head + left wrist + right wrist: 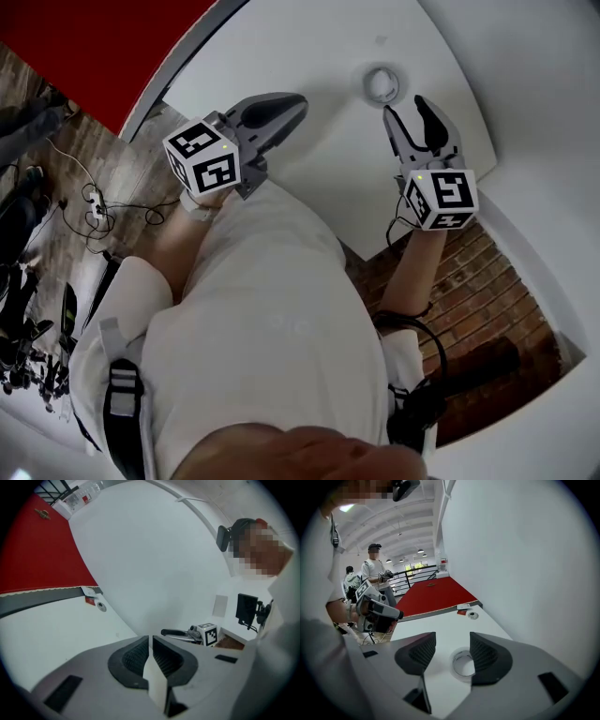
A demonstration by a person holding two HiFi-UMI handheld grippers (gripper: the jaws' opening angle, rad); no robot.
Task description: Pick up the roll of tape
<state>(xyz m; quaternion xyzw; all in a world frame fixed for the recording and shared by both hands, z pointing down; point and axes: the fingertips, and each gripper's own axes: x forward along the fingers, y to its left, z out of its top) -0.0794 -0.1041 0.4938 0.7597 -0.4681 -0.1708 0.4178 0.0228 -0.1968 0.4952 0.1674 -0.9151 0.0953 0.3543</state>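
Here the right tool (451,645) stands wide open near the roll of tape (462,665); left tool (151,654) closed, empty

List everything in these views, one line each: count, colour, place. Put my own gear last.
Roll of clear tape: 1, translucent white, flat on the table, ahead of the right gripper.
Curved white table: 1, white, under both grippers.
Small round object: 1, pale, table's far end; too small to identify.
Red-and-white card: 1, beside that object.
Red floor area: 1, beyond the table.
Cables: several, black and white, on the wood-pattern floor.
Bystanders: 2, light tops, background.
Left gripper: 1, grey, jaws together.
Right gripper: 1, grey, jaws apart, not touching the tape.
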